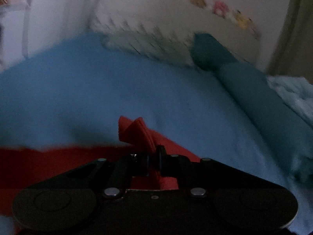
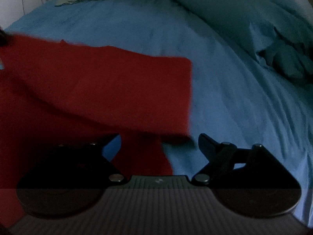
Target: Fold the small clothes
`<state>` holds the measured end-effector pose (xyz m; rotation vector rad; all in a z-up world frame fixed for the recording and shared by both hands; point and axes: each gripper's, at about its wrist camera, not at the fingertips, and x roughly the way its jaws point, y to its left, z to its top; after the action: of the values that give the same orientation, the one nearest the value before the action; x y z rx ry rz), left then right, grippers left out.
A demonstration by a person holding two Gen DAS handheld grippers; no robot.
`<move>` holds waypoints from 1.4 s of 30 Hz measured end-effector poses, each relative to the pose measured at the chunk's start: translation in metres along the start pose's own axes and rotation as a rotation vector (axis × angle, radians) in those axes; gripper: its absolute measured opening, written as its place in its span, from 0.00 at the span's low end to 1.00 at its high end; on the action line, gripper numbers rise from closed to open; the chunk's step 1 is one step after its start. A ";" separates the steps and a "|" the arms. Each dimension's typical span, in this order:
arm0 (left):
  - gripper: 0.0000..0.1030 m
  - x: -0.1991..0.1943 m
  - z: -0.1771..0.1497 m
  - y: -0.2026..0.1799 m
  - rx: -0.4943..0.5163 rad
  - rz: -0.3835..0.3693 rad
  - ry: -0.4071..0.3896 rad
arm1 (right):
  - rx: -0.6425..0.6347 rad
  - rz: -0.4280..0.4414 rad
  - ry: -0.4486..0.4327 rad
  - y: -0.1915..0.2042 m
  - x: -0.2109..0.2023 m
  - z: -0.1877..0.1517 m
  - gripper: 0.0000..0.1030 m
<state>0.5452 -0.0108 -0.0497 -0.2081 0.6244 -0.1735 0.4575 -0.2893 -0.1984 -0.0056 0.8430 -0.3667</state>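
A red garment (image 2: 101, 90) lies on the blue bed sheet (image 2: 225, 98), folded over with a straight right edge. In the left wrist view my left gripper (image 1: 153, 156) is shut on a bunched hem of the red garment (image 1: 137, 133), which sticks up between the fingers. In the right wrist view my right gripper (image 2: 159, 143) is open, its fingers wide apart just in front of the garment's near right corner; a strip of red cloth lies between the fingers, not pinched.
A dark teal pillow (image 2: 234, 19) lies at the back right, also seen in the left wrist view (image 1: 254, 90). A pale patterned pillow (image 1: 156, 39) and a white wall stand behind the bed. Crumpled light blue cloth (image 1: 293, 92) lies at the far right.
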 end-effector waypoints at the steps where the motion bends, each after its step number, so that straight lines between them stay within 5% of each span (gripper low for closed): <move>1: 0.09 -0.008 0.001 0.012 0.007 0.039 -0.019 | -0.007 -0.008 0.000 0.004 0.004 0.004 0.99; 6: 0.09 -0.008 -0.026 0.067 -0.053 0.132 0.045 | -0.071 -0.028 -0.027 0.014 0.012 0.012 0.99; 10: 0.09 -0.025 -0.053 0.088 -0.112 0.125 0.062 | -0.097 -0.087 -0.043 -0.002 0.010 0.014 0.99; 16: 0.11 -0.015 -0.091 0.097 -0.102 0.111 0.193 | 0.027 0.021 0.037 -0.044 0.013 0.005 0.99; 19: 0.19 -0.025 -0.103 0.108 -0.104 0.147 0.233 | 0.043 0.091 0.067 -0.056 0.013 0.006 0.99; 21: 0.35 -0.044 -0.104 0.117 -0.105 0.192 0.233 | 0.000 0.129 0.087 -0.061 0.008 0.010 1.00; 24: 0.40 -0.073 -0.099 0.127 -0.057 0.268 0.206 | -0.096 0.191 0.042 -0.053 -0.026 0.014 1.00; 29: 0.51 -0.069 -0.082 0.103 0.060 0.196 0.176 | -0.105 0.387 -0.032 -0.004 -0.053 0.025 1.00; 34: 0.51 -0.035 -0.080 0.083 0.113 0.131 0.173 | -0.072 0.284 0.051 0.018 -0.007 0.005 1.00; 37: 0.51 -0.014 -0.079 0.078 0.118 0.113 0.185 | -0.034 0.321 0.027 0.004 -0.009 -0.006 1.00; 42: 0.53 0.000 -0.085 0.079 0.108 0.100 0.216 | -0.072 0.363 -0.054 0.016 -0.020 0.030 1.00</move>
<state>0.5028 0.0537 -0.1362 -0.0534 0.8356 -0.1333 0.4726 -0.2722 -0.1660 0.0692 0.7855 0.0051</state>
